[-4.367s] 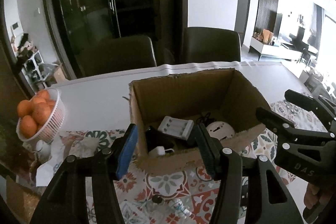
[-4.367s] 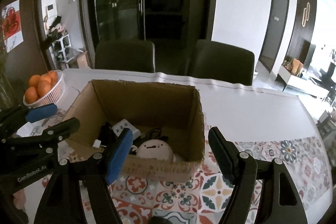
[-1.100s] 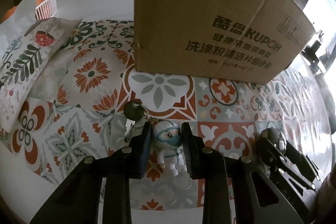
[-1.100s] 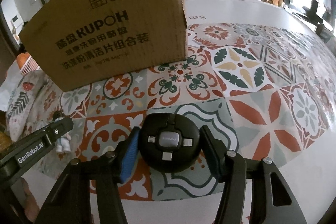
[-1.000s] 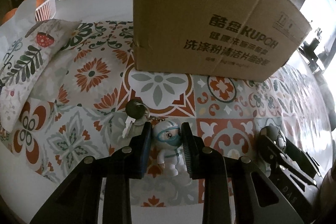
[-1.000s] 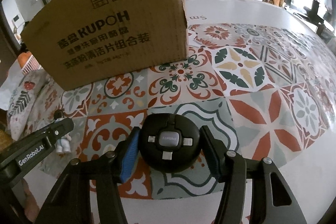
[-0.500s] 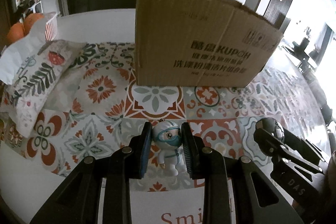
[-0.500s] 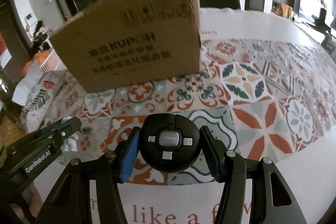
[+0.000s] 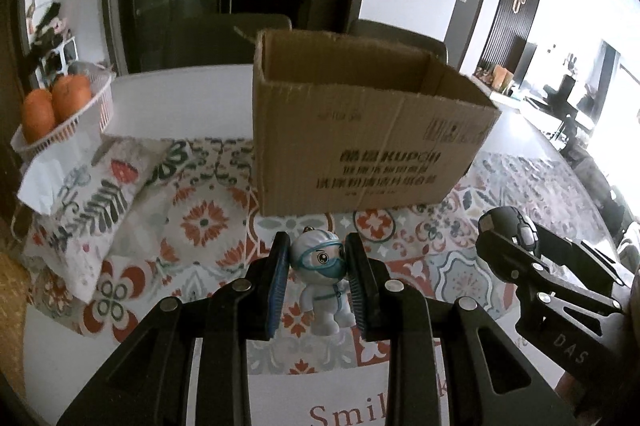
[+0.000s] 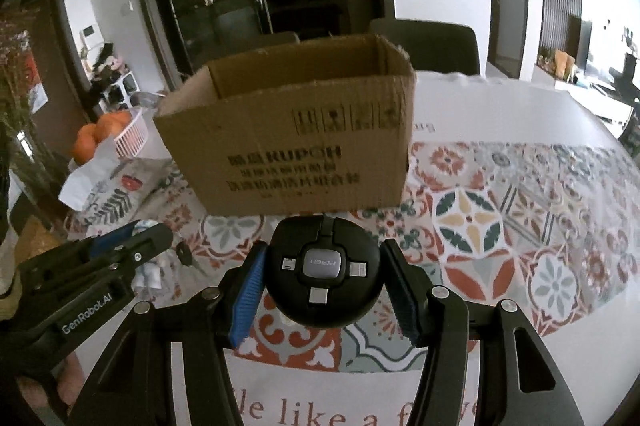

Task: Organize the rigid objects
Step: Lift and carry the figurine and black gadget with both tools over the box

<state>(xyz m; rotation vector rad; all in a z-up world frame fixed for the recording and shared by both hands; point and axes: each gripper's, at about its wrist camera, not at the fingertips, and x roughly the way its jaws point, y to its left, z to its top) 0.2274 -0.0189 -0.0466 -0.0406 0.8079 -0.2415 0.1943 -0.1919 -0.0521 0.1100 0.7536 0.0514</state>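
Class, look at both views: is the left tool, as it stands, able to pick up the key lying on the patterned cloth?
Probably not yet. The left tool is shut on the small figurine, so it has no free grip. The key itself lies uncovered on the cloth.

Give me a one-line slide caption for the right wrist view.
Right gripper clamps a round black multi-plug adapter above the patterned tablecloth, facing the open cardboard box.

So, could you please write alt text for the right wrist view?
The right gripper grips a round black cable hub above a patterned tablecloth, with an open cardboard box behind it. The left gripper shows at the left edge.
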